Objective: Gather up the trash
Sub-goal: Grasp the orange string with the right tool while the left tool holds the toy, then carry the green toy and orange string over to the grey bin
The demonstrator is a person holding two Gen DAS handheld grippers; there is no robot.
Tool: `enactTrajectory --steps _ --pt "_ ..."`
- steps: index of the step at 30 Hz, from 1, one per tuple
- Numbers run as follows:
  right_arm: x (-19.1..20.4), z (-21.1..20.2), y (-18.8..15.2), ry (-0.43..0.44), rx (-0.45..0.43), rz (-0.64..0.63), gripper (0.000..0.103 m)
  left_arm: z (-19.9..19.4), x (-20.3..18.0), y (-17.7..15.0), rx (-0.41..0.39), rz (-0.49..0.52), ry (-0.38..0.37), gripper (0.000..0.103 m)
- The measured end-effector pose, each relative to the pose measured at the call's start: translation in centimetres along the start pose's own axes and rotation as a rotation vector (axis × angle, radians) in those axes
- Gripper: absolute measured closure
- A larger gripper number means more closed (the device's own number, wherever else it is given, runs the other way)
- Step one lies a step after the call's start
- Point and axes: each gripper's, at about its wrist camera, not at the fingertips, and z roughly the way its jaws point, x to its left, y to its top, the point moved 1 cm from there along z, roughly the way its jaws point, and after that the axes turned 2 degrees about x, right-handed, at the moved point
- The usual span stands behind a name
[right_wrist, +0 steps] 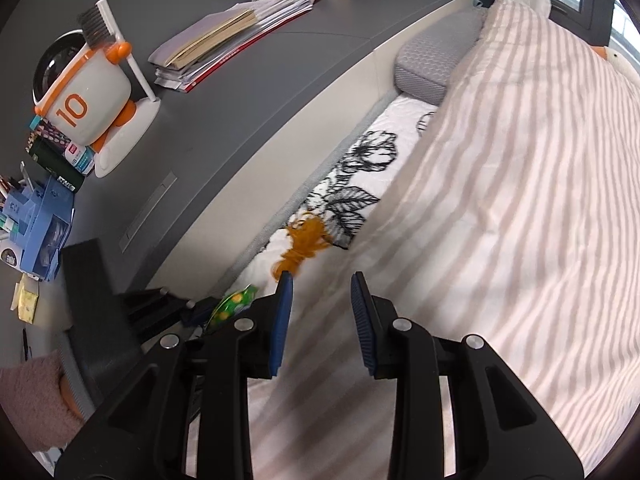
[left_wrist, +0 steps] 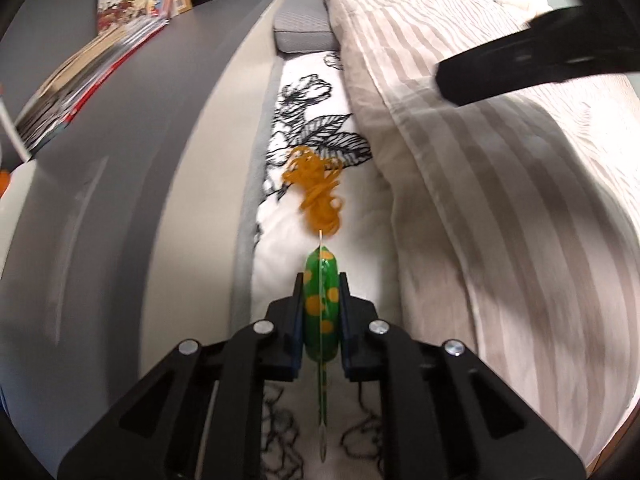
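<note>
Left wrist view: my left gripper [left_wrist: 321, 300] has its jaws clenched on a green wrapper with yellow dots [left_wrist: 320, 308], above the flowered sheet [left_wrist: 316, 120]. Orange rubber bands [left_wrist: 316, 188] lie just ahead. My right gripper [right_wrist: 322, 312] hangs with jaws released over the striped duvet [right_wrist: 500, 200].

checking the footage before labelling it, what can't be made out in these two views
- Green spotted wrapper: left wrist view, the left tool pads cover its sides; right wrist view shows only a blurred corner.
- Orange tangle: blurred in both views, material unclear.
- Right tool: the left wrist view's edge crops it.
- Books: titles too small.
</note>
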Motion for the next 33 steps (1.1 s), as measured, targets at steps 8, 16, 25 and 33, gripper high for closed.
enactTrajectory --steps 8,16,25,33 --pt "2.3 4.5 0.6 0.016 0.021 0.012 0.073 -1.8 0.7 -2.0 -0.008 -0.035 0.016 0.089" --pt "3.5 9.0 1.0 -0.014 0.071 0.056 0.073 -1.4 1.2 -3.9 0.019 -0.043 0.012 0.089" --pt "3.9 11.4 0.4 -0.097 0.147 0.045 0.093 -0.7 1.3 -3.7 0.011 -0.036 -0.013 0.089" --pt "4.4 7.9 0.5 -0.119 0.094 0.033 0.095 -2.0 2.3 -2.4 -0.015 -0.035 -0.03 0.089"
